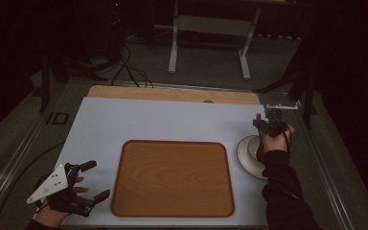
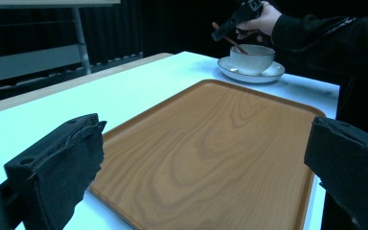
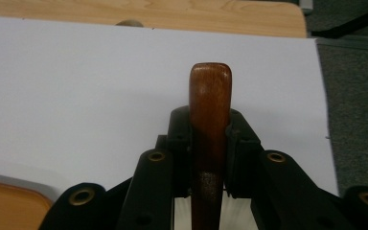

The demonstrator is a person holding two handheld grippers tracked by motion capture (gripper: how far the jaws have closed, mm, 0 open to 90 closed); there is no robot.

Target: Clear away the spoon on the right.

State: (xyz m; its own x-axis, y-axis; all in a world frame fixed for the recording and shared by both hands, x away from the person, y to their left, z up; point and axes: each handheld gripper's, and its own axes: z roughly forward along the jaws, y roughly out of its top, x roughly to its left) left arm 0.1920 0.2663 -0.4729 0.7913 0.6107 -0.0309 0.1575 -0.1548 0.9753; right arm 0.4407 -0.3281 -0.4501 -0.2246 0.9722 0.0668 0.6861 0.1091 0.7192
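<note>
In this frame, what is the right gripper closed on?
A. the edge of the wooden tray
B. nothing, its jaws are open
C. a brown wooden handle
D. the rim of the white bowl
C: in the right gripper view the right gripper has its jaws pressed against both sides of a brown wooden handle, and the left gripper view shows that handle slanting down into the white bowl.

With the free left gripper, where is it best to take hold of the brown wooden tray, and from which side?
Probably the rounded brown wooden tray by its raised rim on the left long edge, coming in level from the left. It lies flat, so only the rim gives the jaws purchase, and the open left gripper already sits beside that edge.
</note>
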